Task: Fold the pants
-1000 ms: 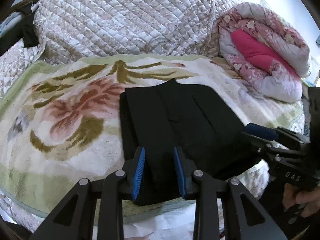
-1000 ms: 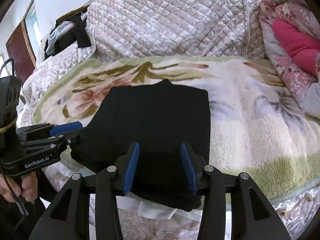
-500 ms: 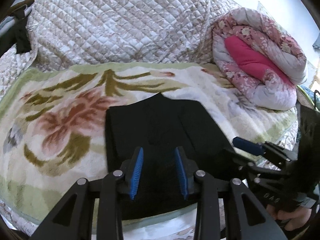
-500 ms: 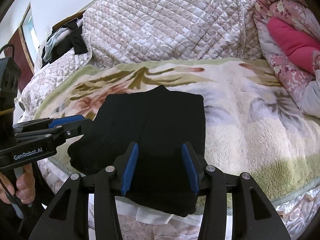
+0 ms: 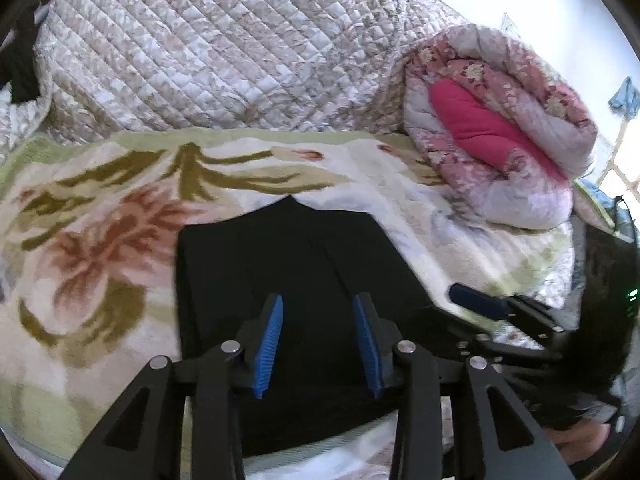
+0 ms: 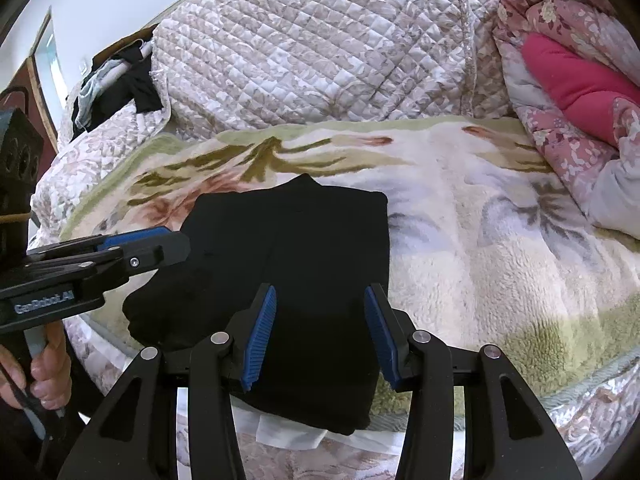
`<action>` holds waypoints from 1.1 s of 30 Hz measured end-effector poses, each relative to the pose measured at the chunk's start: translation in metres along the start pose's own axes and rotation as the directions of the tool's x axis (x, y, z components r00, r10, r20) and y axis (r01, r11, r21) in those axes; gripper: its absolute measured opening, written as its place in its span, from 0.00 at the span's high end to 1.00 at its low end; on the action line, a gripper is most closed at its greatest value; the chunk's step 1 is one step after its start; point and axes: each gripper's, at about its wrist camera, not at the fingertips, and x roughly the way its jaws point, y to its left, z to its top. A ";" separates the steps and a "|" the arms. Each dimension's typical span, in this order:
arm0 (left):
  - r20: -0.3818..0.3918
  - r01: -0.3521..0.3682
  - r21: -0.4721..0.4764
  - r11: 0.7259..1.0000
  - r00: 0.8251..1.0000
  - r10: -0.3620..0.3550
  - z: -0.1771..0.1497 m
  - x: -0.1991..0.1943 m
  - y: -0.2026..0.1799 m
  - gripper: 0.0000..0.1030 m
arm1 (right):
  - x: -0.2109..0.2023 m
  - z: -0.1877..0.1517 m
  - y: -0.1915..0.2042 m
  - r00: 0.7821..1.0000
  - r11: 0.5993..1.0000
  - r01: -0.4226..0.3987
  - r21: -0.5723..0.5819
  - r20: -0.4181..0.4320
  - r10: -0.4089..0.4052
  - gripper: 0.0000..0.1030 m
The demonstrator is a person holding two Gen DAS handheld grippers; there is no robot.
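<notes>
The black pants (image 5: 288, 280) lie folded in a flat rectangle on the floral blanket (image 5: 100, 240), near its front edge; they also show in the right wrist view (image 6: 304, 264). My left gripper (image 5: 318, 340) is open and empty above the pants' near end. My right gripper (image 6: 320, 332) is open and empty above the pants' near right part. The right gripper shows at the right of the left wrist view (image 5: 480, 304), and the left gripper at the left of the right wrist view (image 6: 152, 244), beside the pants.
A quilted cover (image 5: 224, 52) rises behind the blanket. A rolled pink floral duvet (image 5: 500, 132) lies at the back right. Dark clothes (image 6: 116, 76) hang at the back left. The bed's front edge (image 6: 292, 436) runs just under the pants.
Both grippers have drawn back and risen slightly from the pants, staying open. The pants lie still.
</notes>
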 end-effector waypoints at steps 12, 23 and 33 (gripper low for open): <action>0.007 -0.119 0.007 0.993 0.993 0.119 -0.001 0.007 0.026 0.57 | 0.013 0.015 0.002 0.998 0.999 -0.025 -0.022 -0.052 0.024 0.54; -0.009 -0.150 -0.019 0.988 0.989 0.150 -0.004 0.018 0.042 0.51 | 0.029 0.037 -0.010 0.997 0.999 -0.041 -0.018 -0.060 0.040 0.53; -0.037 -0.047 -0.106 0.993 0.998 0.043 -0.006 0.028 0.063 0.52 | 0.044 0.030 -0.039 0.993 0.991 -0.024 0.130 -0.114 0.039 0.53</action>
